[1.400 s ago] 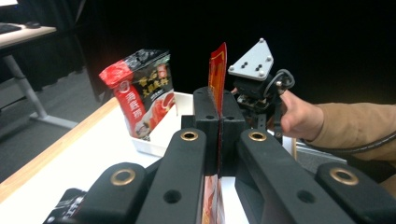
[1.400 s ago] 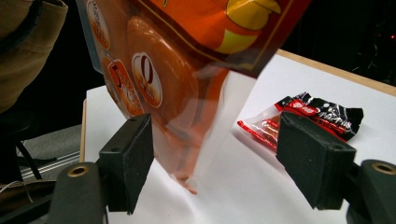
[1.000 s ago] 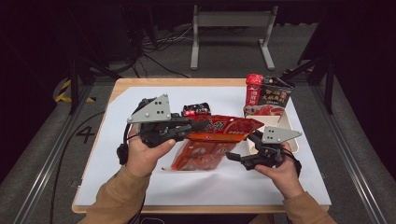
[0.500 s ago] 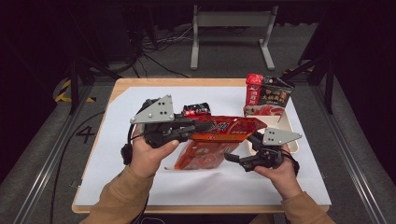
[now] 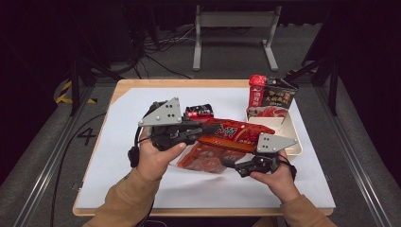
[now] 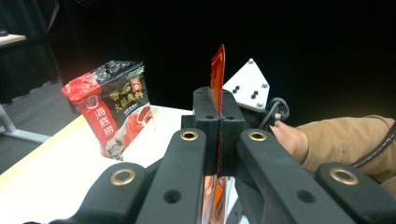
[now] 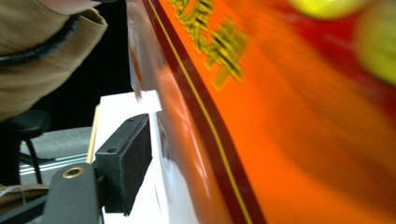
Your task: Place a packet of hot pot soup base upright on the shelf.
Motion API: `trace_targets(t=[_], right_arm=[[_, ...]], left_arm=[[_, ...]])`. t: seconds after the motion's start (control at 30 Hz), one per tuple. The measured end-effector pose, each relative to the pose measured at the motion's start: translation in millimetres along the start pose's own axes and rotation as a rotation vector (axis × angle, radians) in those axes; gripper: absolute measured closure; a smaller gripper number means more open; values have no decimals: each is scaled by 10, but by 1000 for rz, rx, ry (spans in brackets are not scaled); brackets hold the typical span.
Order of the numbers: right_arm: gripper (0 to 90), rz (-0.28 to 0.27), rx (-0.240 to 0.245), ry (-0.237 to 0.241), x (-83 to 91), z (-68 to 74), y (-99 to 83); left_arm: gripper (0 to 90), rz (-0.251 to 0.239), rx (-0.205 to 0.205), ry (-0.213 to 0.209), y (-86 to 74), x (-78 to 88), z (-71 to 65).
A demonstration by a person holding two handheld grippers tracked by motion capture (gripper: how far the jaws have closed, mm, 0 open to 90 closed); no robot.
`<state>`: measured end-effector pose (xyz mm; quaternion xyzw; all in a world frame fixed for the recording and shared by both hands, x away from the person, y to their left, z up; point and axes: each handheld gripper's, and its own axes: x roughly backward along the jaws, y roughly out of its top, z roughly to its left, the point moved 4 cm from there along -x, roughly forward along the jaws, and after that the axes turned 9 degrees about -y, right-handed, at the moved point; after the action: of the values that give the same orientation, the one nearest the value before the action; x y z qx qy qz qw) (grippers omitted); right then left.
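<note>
Two grippers are meeting at one red snack bag (image 5: 236, 133), which I am holding above the white sheet covering the table (image 5: 142, 101), roughly at the table's middle. My left gripper (image 5: 213, 129) is reaching in from the left, and in the left gripper view its black jaws are pressing together on the thin edge of the bag (image 6: 217, 74), which is standing up between the pads; this gripper (image 6: 218, 116) is clamping the bag. My right gripper (image 5: 227, 163) is coming in from the lower right, below the bag. In the right gripper view one black pad (image 7: 125, 161) is sitting just beside the orange-red film (image 7: 289, 140), which is lying blurred across the frame; whether the jaws are pressing on the bag or standing apart, I cannot tell. A second, paler red packet (image 5: 205, 158) is lying flat on the sheet under the held bag, between my two hands. Behind my left gripper, a small dark wrapped item (image 5: 198, 112) is resting on the sheet. At the far right, a white tray (image 5: 291, 132) is sitting near the table's edge, and a red-and-black hotpot seasoning bag (image 5: 272, 94) is standing upright at its far end; this bag (image 6: 112, 112) is also showing in the left gripper view, on the left.
</note>
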<state>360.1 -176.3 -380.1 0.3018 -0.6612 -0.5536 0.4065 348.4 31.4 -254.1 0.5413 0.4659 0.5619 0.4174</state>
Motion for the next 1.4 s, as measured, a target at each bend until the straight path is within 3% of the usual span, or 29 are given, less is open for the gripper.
trace_targets(t=[0.13,0.2,0.23,0.27,0.37,0.53,0.93,1.1,1.27,1.4], right_arm=[[309,-1,-23,20,-8,1,2],[445,2,-18,41,18,17,11],[445,2,-18,41,18,17,11],[580,18,-2,44,54,29,30],[669,35,18,50,96,24,52],[696,61,20,68,121,36,85],[705,103,48,61,179,40,174],[706,131,64,42,232,13,220],[705,151,43,25,301,-20,269],[705,177,57,-1,354,-37,326]], left_arm=[[900,-7,2,-1,11,-4,-6],[900,-7,1,0,14,-1,-5],[900,-7,1,0,14,-1,-5],[900,-9,0,1,15,-1,-6],[900,-14,3,3,11,4,1],[900,-18,8,6,5,23,17],[897,-17,11,27,-16,71,50],[804,3,11,79,-53,107,59],[687,24,35,101,-131,180,103],[666,31,59,118,-238,252,148]])
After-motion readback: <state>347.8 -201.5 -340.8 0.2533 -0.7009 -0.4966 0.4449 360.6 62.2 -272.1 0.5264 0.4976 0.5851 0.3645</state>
